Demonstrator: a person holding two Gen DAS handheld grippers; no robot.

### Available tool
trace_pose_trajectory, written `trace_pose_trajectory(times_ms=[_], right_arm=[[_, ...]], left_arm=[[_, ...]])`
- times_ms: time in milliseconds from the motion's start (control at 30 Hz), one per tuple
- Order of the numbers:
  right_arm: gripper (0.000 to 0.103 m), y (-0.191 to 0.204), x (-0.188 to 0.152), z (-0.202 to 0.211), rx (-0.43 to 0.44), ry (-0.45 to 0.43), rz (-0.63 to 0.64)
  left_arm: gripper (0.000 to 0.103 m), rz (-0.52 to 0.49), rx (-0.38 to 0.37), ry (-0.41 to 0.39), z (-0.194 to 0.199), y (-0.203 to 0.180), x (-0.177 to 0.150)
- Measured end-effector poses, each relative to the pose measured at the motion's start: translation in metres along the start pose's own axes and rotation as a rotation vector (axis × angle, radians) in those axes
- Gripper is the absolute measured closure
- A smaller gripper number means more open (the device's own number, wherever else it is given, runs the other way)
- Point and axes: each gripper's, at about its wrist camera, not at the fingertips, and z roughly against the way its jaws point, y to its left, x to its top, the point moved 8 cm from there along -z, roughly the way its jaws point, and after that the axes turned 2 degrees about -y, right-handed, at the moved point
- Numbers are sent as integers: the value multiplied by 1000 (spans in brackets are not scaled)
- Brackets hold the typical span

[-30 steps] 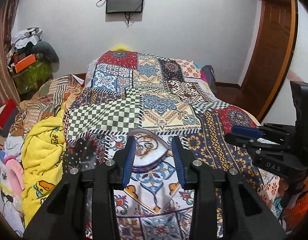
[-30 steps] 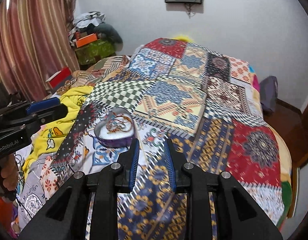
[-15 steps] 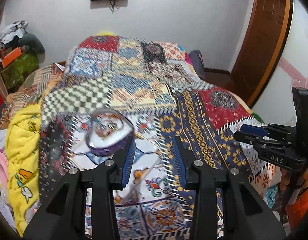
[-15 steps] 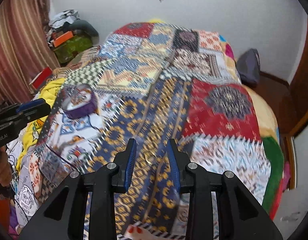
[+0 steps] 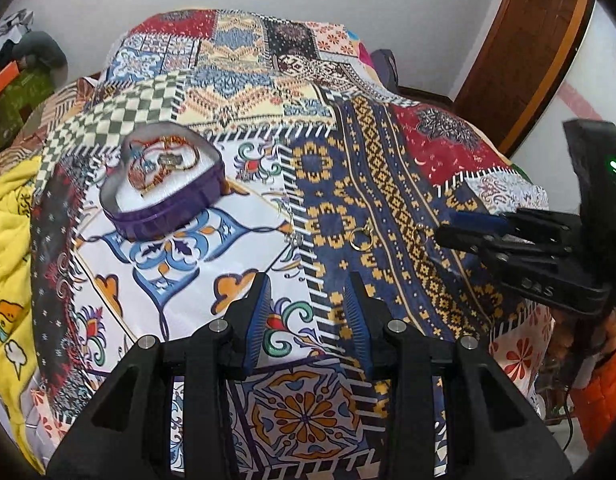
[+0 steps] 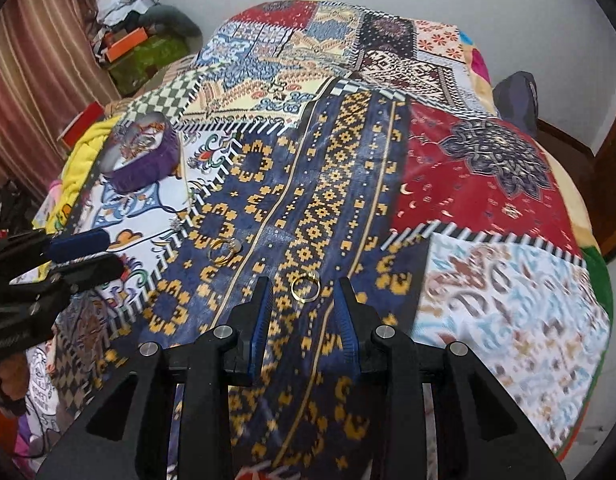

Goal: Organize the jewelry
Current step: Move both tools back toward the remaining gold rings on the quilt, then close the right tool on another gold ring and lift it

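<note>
We work over a patchwork bedspread (image 6: 488, 184), with a purple heart-shaped tin (image 6: 143, 152) already holding bracelets at our ten o'clock in the right wrist view. Both grippers are released, jaws parted and holding nothing. Our left gripper (image 5: 308, 312) hovers over the white floral patch; our right gripper (image 6: 303, 316) hangs above the blue-and-gold panel. Two gold rings lie flat there: the near ring (image 6: 305, 286) sits at twelve o'clock just ahead of the right fingertips, centred between them, while the far ring (image 6: 223, 252) lies toward ten o'clock, nearer the left gripper. We judge the right hand best placed for the near ring; lying flat, it offers no long axis, so any closing direction should serve.
</note>
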Motion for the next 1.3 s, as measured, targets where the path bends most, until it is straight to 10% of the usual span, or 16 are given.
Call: trace_pose_trajectory(times_ms=[767,1300], right_arm=[[86,16,-9,-22,-17,57,109],[86,-6,11,18,31,-77,1]], left_arm=[[70,11,-69,38,-14,-13,-8],[73,-48,-64,78,-52,-39,11]])
